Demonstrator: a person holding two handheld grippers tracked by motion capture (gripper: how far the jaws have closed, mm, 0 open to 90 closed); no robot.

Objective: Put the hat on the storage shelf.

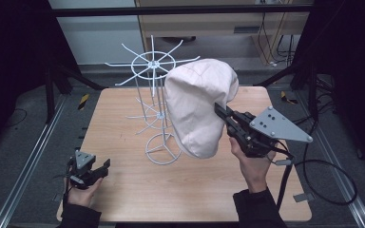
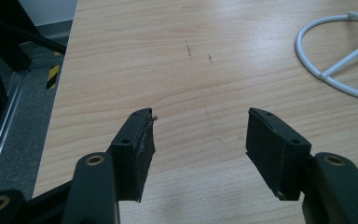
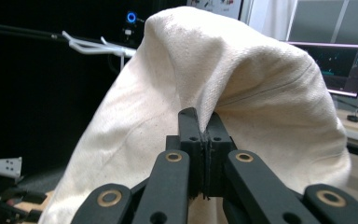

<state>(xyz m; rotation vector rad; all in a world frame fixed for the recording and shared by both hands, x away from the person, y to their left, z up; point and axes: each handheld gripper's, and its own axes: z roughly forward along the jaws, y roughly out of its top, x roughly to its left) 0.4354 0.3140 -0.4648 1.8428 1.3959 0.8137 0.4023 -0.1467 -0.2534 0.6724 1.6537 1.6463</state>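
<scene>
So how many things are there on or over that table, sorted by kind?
Cream cloth hat, pinched by the right tool: 1
White wire rack: 1
Hand-held tools, counting the left tool: 2
Total: 4

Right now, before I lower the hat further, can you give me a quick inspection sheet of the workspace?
Surface: wooden table, bare around the stand.
Job's things: cream hat draped beside the white wire rack, upright.
Clutter: nothing seen.
Grippers: right gripper shut on the hat's fabric; left gripper open, low over the table.
Cables: black cable loops off the table's right edge.
Surroundings: dark frame, monitors behind.
</scene>
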